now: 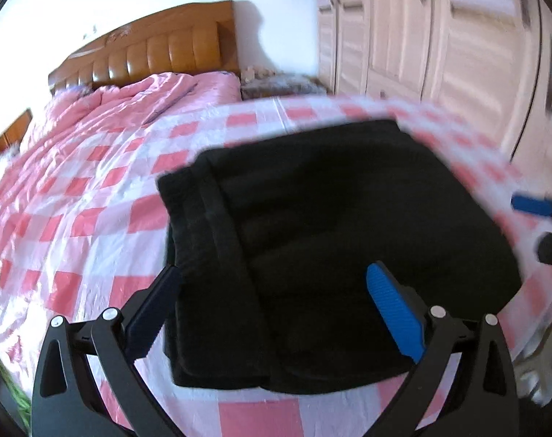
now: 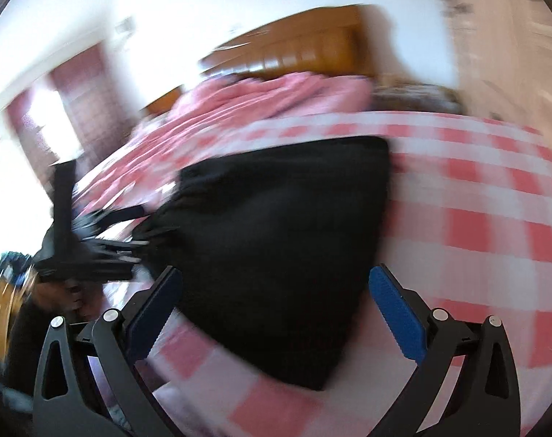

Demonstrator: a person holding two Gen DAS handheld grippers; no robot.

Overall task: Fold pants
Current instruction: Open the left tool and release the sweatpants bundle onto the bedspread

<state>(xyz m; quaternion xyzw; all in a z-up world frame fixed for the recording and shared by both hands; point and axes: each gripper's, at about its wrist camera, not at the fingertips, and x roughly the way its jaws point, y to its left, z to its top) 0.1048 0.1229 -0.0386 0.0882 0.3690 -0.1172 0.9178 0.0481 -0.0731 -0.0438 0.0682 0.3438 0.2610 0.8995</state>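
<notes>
The black pants (image 1: 312, 240) lie folded into a thick rectangular stack on the pink-and-white checked bed cover (image 1: 94, 196). My left gripper (image 1: 276, 287) is open and empty, its blue-padded fingers (image 1: 392, 309) spread over the near part of the stack. The right gripper's blue fingertip (image 1: 534, 205) shows at the right edge of the left wrist view. In the right wrist view, which is blurred, the pants (image 2: 276, 240) sit in front of my right gripper (image 2: 276, 287), which is open and empty above them. The left gripper (image 2: 90, 247) shows as a black blur at the left.
A wooden headboard (image 1: 159, 51) and a rumpled pink quilt (image 1: 130, 102) lie at the far end of the bed. A pale wardrobe (image 1: 439, 36) stands to the right. A cluttered bedside table (image 1: 279, 83) sits between the bed and the wardrobe.
</notes>
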